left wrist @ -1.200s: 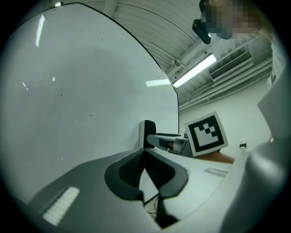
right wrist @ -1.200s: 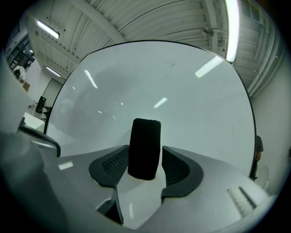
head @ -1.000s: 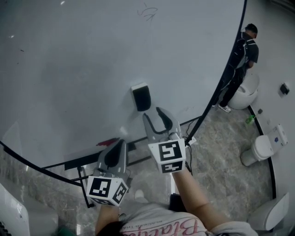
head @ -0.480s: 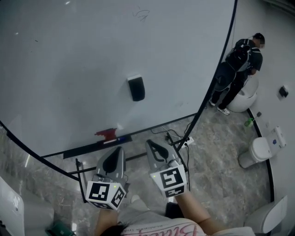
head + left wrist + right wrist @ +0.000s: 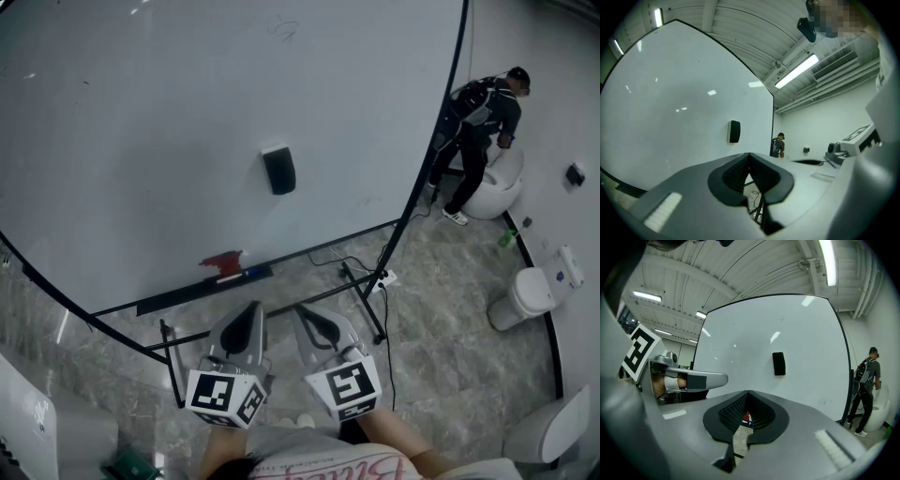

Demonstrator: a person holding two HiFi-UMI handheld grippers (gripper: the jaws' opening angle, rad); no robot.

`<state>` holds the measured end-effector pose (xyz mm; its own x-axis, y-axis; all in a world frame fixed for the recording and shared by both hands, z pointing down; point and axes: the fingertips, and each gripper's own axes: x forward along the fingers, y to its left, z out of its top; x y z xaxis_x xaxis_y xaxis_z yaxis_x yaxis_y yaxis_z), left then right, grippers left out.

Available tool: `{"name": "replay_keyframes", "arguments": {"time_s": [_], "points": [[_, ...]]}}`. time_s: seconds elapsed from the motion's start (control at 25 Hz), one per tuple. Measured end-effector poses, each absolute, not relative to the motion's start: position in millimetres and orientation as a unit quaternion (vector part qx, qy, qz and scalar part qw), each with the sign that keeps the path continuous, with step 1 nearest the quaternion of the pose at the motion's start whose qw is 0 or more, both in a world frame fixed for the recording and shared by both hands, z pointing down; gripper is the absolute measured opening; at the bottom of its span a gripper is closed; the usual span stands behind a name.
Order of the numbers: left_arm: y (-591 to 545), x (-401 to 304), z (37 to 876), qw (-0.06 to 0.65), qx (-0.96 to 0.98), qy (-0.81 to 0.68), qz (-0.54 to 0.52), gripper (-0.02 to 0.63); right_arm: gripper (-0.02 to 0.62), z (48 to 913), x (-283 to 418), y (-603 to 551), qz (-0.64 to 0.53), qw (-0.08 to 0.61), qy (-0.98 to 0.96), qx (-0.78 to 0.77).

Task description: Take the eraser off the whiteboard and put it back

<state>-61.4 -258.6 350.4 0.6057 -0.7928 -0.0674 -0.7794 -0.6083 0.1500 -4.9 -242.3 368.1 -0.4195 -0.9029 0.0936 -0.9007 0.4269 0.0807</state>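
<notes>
L gripper & R gripper both pinched shut, empty; eraser stuck on whiteboard, red item on its tray.

A black eraser clings to the whiteboard, well apart from the two hand-held grippers below. The left gripper and right gripper are side by side over the marble floor, jaws together, nothing between them. A red object sits at the board's tray — and at far right a person bends over a white fixture.
</notes>
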Motion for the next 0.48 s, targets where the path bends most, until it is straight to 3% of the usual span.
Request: {"name": "replay_keyframes", "arguments": {"time_s": [0.48], "points": [[-246.7,-75.1,341.4,0.044,0.897,-0.434,-0.068,0.0,-0.002,354.8,-15.8,-232.8,0.005,0.036,-0.845,0.533]]}}
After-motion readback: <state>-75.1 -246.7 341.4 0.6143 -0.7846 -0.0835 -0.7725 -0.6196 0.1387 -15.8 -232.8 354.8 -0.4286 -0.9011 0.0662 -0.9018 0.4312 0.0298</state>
